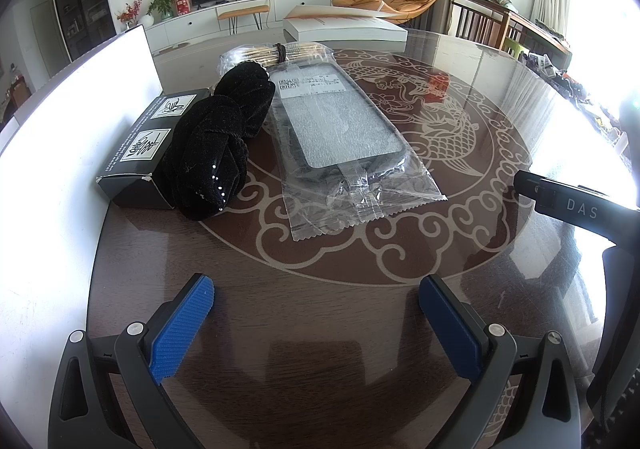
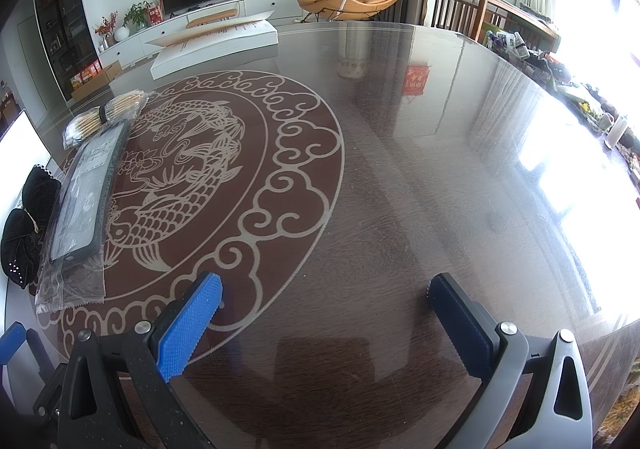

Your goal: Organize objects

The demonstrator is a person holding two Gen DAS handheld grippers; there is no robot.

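A phone case in a clear plastic bag lies on the round glass-topped table. Left of it lie a black velvet sequinned hair bow and a black box. A bagged bundle of cotton swabs lies behind them. My left gripper is open and empty, hovering in front of the bag. My right gripper is open and empty over bare table, right of the bagged case, the bow and the swabs.
A white flat box with an open lid sits at the table's far edge; it also shows in the right wrist view. A white board stands at the left. Chairs and a cluttered sideboard are at the right.
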